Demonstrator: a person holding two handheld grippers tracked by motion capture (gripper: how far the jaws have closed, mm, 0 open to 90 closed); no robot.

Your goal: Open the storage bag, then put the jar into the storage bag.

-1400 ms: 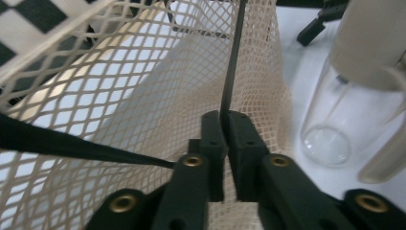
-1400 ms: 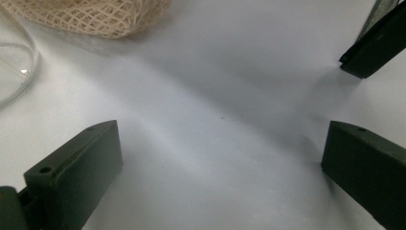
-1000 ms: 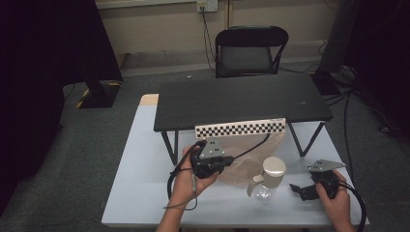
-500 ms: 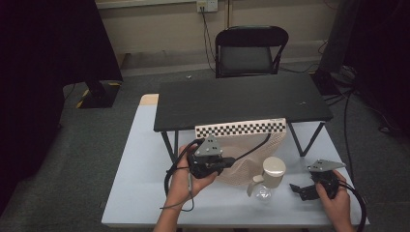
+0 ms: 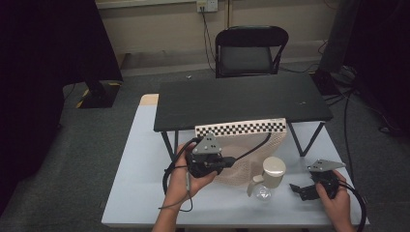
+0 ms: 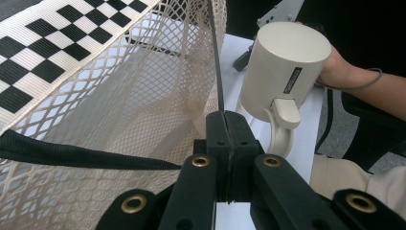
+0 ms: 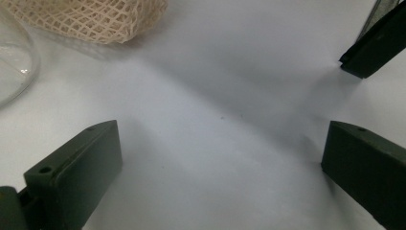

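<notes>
At the near edge of the pale tabletop (image 5: 145,193), two claws are held by the hands of a person. The left claw (image 6: 225,125) is seen pressed together on a thin black strap of the mesh bag (image 6: 95,124); the strap rises straight up from between the jaws. In the high view this left claw (image 5: 227,164) is placed at the near left side of the mesh bag (image 5: 251,154), with its cable looped beside the hand.

The right claw (image 7: 220,163) is held spread wide above the bare white surface, and nothing is gripped between its jaws. In the high view the right claw (image 5: 299,190) is found near the right corner, pointing left.

Between the two claws, a cream cup (image 5: 272,173) with a handle is standing upside down, just beside the bag, and a clear glass object (image 5: 262,194) is seen near it. In the left gripper view the cream cup (image 6: 282,72) is located just to the right of the netting.

Farther away, the checkered band (image 5: 240,128) of the bag is lying against a black table (image 5: 241,99). Behind it, a black chair (image 5: 250,50) is placed.
</notes>
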